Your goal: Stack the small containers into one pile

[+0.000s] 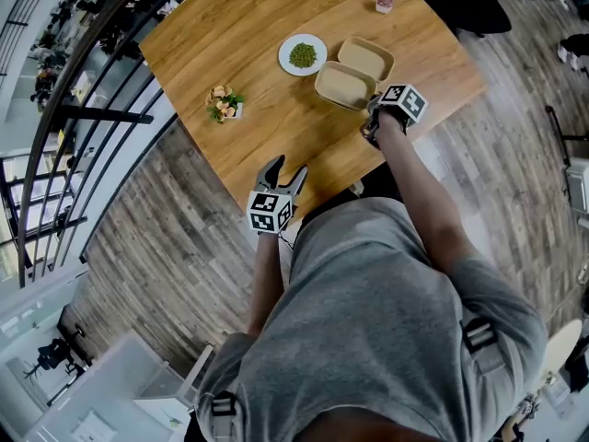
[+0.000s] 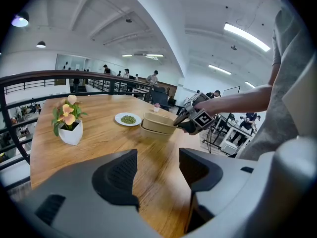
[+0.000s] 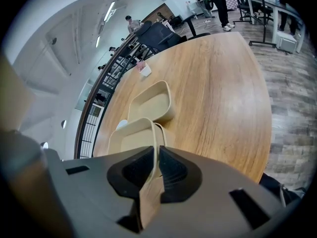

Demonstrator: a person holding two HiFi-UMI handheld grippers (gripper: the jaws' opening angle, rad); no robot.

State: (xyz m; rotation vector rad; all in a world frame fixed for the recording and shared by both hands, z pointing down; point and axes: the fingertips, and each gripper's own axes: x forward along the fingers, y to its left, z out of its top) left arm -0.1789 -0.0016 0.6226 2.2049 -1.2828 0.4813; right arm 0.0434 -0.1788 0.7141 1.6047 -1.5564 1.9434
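Two beige small containers lie side by side on the wooden table (image 1: 230, 26): a far one (image 1: 365, 59) (image 3: 153, 100) and a near one (image 1: 345, 86) (image 3: 130, 138). My right gripper (image 1: 371, 127) (image 3: 157, 150) is shut on the near container's thin side wall, which stands between the pads. A second rim shows close beside that wall; I cannot tell whether another container sits nested under it. In the left gripper view the containers (image 2: 158, 123) overlap like a low pile. My left gripper (image 1: 281, 168) (image 2: 158, 170) hangs open and empty over the table's near edge.
A white plate of green bits (image 1: 302, 55) (image 2: 128, 119) lies left of the containers. A small flower pot (image 1: 224, 104) (image 2: 69, 125) stands further left, and a small pink pot (image 1: 385, 4) (image 3: 144, 69) sits at the far edge. A black railing (image 1: 101, 81) runs past the table's left side.
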